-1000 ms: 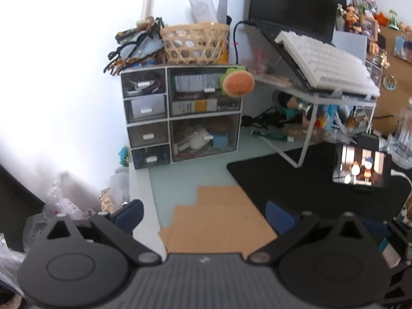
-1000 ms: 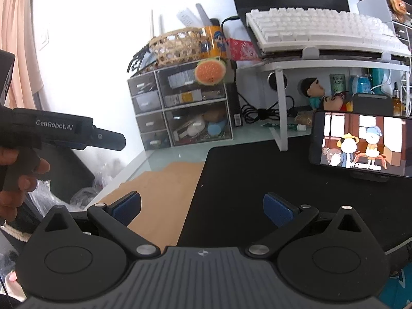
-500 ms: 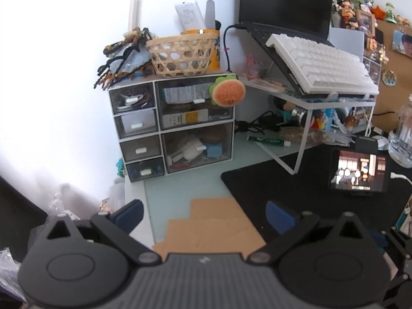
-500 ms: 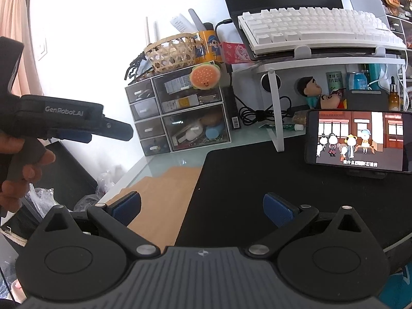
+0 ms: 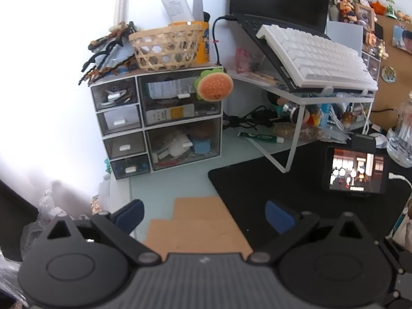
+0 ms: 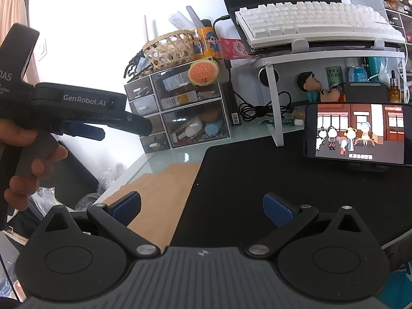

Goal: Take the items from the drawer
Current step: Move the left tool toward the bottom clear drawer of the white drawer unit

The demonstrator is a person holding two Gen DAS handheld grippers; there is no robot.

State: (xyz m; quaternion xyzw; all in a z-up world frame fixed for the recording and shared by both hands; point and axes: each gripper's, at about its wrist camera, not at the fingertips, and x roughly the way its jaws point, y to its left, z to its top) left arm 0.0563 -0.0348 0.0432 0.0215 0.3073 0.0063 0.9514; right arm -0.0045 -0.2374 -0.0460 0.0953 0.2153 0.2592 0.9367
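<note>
I'm seeing every drawer of the white clear-fronted organizer (image 5: 157, 121) sitting shut and stuffed; left tongs (image 5: 203, 212) and right tongs (image 6: 202, 207) are hanging wide, carrying nothing.

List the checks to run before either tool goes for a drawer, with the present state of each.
1. Left tool open and empty: ok.
2. Right tool open and empty: ok.
3. Drawer unit in view of both cameras: ok.
4. All drawers shut, handles showing: ok.
5. Burger plush hangs over the upper right drawer front, may hinder a pull: not ok.
6. Which drawer is meant: cannot tell.
</note>
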